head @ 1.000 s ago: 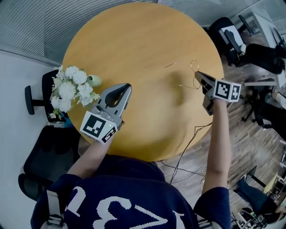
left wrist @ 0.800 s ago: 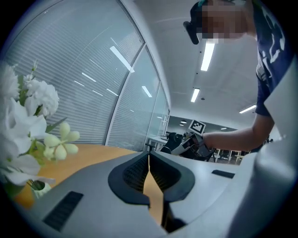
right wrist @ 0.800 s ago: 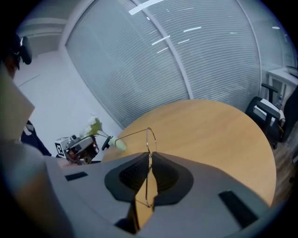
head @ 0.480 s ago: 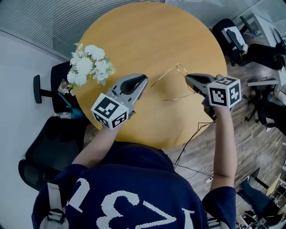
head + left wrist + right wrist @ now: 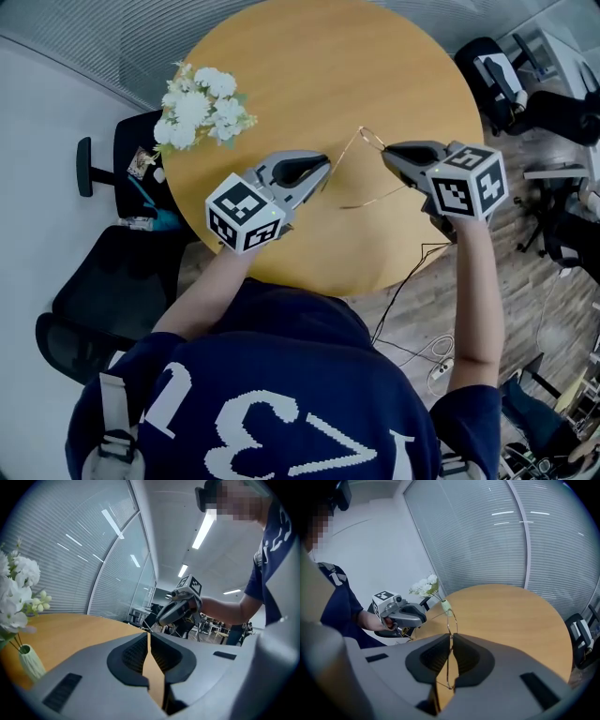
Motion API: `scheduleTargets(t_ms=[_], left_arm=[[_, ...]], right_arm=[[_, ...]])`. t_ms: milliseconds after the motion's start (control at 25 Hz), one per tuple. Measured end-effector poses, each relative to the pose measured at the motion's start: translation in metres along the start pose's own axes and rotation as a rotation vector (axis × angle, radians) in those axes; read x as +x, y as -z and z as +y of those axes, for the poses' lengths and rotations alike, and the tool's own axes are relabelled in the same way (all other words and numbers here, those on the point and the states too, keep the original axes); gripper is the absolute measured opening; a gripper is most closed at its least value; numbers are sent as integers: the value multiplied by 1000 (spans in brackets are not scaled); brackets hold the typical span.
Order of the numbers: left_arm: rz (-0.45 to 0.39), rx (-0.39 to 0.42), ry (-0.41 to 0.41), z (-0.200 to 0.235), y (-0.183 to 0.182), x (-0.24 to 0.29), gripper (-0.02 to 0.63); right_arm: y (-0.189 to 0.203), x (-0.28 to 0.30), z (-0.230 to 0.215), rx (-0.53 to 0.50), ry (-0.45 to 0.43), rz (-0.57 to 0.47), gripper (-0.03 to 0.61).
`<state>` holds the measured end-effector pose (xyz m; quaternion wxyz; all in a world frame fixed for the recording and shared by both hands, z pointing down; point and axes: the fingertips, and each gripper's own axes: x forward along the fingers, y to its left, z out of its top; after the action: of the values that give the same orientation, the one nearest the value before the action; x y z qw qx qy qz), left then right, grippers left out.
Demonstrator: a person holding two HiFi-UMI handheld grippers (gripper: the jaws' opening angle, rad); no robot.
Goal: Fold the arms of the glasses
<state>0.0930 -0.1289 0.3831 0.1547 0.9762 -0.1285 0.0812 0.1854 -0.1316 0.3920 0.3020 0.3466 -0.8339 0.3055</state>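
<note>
A: Where are the glasses (image 5: pixel 373 141)?
B: Held above the round table (image 5: pixel 309 66), the thin wire frame pinched in the right gripper (image 5: pixel 386 150), both arms spread open
A: And the left gripper (image 5: pixel 325 165)?
B: Its jaws are closed together on nothing, the tip near one arm. White flowers (image 5: pixel 202 105) stand at the table's left edge

Honey-yellow table (image 5: pixel 309 66); white flowers (image 5: pixel 202 111); left tongs (image 5: pixel 324 168) and right tongs (image 5: pixel 386 150) grey — marker cubes (image 5: pixel 244 214) black-and-white squared; glasses (image 5: pixel 370 141) gold.
</note>
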Motion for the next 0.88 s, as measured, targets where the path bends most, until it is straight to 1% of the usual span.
scheduleTargets(t_ms=[280, 520, 680, 760, 880], left_arm=[[4, -1, 42, -27, 0, 10, 17], [14, 8, 48, -37, -1, 21, 17], [2, -5, 43, -36, -2, 17, 17], [3, 5, 42, -36, -3, 11, 17], [22, 29, 74, -41, 4, -6, 18]], right_arm=[[0, 10, 32, -32, -51, 0, 41], [-6, 19, 57, -69, -78, -6, 40], [-9, 18, 58, -70, -77, -17, 41], [-8, 16, 53, -64, -69, -18, 40], [-6, 12, 42, -49, -44, -21, 40]])
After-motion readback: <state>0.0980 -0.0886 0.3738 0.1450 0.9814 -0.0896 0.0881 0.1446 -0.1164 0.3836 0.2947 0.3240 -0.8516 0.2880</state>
